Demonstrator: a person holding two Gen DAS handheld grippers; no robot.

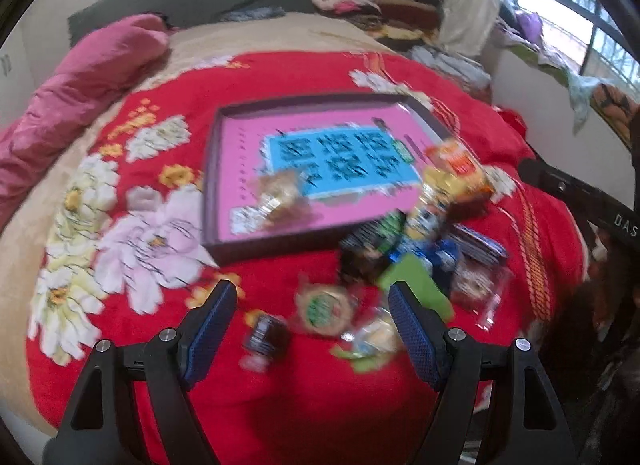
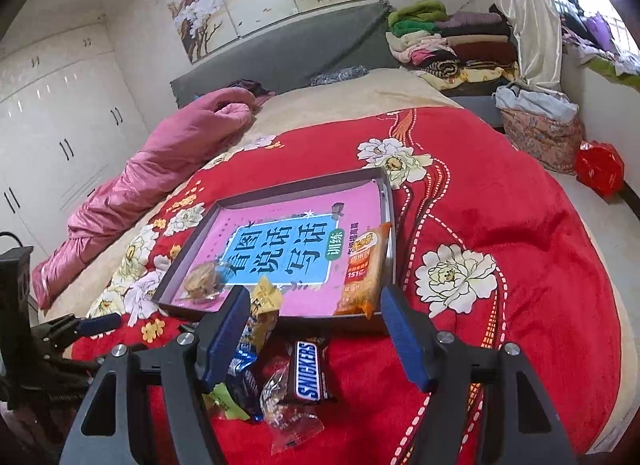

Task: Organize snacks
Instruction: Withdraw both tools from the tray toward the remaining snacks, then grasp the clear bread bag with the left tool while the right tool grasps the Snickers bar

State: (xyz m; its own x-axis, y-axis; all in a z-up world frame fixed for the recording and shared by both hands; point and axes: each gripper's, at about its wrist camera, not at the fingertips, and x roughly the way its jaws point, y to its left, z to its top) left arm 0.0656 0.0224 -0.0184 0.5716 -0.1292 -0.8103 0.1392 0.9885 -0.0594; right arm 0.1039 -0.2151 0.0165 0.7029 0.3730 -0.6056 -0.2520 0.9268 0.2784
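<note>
On the red blanket [image 1: 320, 405], left view blurred, snacks [image 1: 324, 311] indistinct, both tools released, right tool [image 2: 316, 319] covering wrappers.

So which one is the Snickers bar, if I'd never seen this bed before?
Find the red flowered blanket and the shallow tray with the pink book cover on it. Just in front of the tray's near edge lies a small heap of wrapped snacks. The Snickers bar is the dark brown one with its name in white-edged blue letters; its neighbours are yellow, blue or clear.
</note>
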